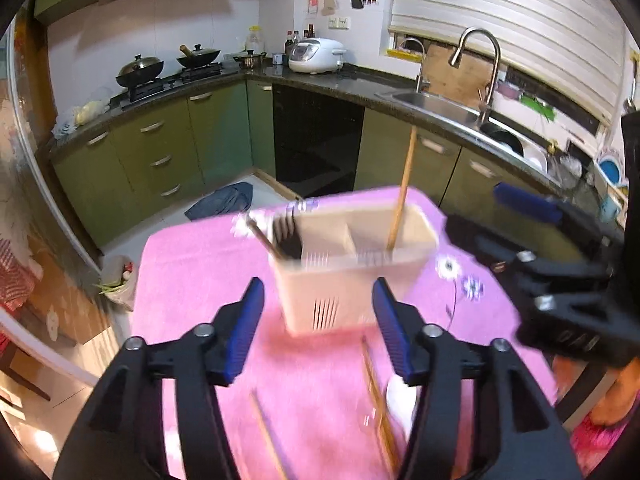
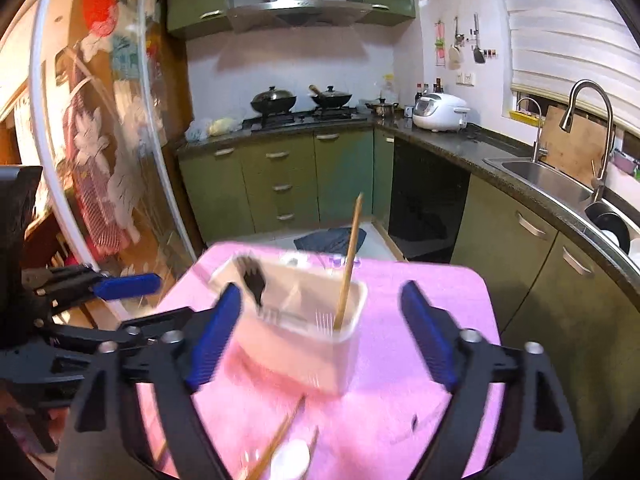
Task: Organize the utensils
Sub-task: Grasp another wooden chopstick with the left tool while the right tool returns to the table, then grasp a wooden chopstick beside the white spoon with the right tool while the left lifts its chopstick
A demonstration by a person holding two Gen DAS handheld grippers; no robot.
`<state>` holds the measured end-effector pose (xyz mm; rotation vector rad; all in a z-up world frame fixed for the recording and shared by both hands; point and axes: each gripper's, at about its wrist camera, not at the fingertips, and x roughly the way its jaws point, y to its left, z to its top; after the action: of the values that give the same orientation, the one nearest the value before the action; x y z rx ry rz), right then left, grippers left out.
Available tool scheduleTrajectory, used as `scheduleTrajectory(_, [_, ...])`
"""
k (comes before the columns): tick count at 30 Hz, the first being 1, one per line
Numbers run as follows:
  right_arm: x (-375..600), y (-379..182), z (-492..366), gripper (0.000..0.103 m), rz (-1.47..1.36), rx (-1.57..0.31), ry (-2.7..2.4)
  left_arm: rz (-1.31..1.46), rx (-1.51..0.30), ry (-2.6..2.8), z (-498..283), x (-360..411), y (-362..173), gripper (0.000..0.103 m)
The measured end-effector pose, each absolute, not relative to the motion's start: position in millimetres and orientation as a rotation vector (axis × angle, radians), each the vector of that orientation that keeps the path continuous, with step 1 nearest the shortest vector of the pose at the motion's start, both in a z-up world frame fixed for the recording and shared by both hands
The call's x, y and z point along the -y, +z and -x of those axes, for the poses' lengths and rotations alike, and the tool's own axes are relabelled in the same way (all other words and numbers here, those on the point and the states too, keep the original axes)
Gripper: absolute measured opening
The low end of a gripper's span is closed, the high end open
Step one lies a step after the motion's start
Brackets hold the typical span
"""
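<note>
A white utensil holder (image 1: 348, 264) stands on a pink cloth-covered table (image 1: 192, 280); it also shows in the right wrist view (image 2: 304, 340). One wooden chopstick (image 1: 402, 192) stands upright in its right compartment, and dark forks (image 1: 286, 236) sit in its left one. Loose chopsticks (image 1: 376, 396) and a white spoon (image 1: 400, 400) lie on the cloth nearer me; they also show in the right wrist view (image 2: 280, 440). My left gripper (image 1: 320, 328) is open and empty just in front of the holder. My right gripper (image 2: 320, 340) is open and empty, its fingers either side of the holder.
Green kitchen cabinets (image 1: 160, 152) run behind the table, with a stove and woks (image 1: 168, 68), a rice cooker (image 1: 316, 56) and a sink (image 1: 440, 100). A bin (image 1: 118, 280) stands by the table's left edge. A cloth (image 1: 220, 202) lies on the floor.
</note>
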<state>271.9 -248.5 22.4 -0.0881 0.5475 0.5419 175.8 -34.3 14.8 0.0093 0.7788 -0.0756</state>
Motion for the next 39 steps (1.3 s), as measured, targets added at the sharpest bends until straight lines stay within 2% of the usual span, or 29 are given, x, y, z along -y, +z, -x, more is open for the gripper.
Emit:
scheduleTrajectory(2, [259,10,-257,0.086,0.098,-0.589,0.562,-0.030,-0.816,-0.069,-155,33,-1,0.054])
scheduleTrajectory(9, [286,-82,-213,0.086,0.202,-0.770,0.496,-0.009,-1.069,0.037,-102,6,-112,0.054])
scheduleTrajectory(11, [291,-97,-205,0.085,0.191,-0.799,0.502,0.014,-1.122,0.051,-100,-1,-134,0.048])
scheduleTrajectory(13, [295,-112,-198,0.085,0.183,-0.834,0.499,0.034,-1.133,0.067,-102,-5,-143,0.048])
scheduleTrajectory(17, [302,-131,-196,0.086,0.182,-0.875,0.476,0.040,-1.122,0.100,-109,-9,-147,0.047])
scheduleTrajectory(23, [304,-129,-207,0.084,0.195,-0.892,0.442,0.034,-1.119,0.084,-120,-9,-145,0.022])
scheduleTrajectory(29, [289,-139,-207,0.072,0.224,-0.937,0.476,0.039,-1.109,0.071,-126,-2,-145,0.010])
scheduleTrajectory(36, [257,-153,-210,0.059,0.294,-0.975,0.486,0.020,-1.094,0.035,-119,3,-145,0.006])
scheduleTrajectory(39, [249,-159,-221,0.057,0.290,-1.001,0.472,0.013,-1.091,0.024,-117,4,-145,0.006])
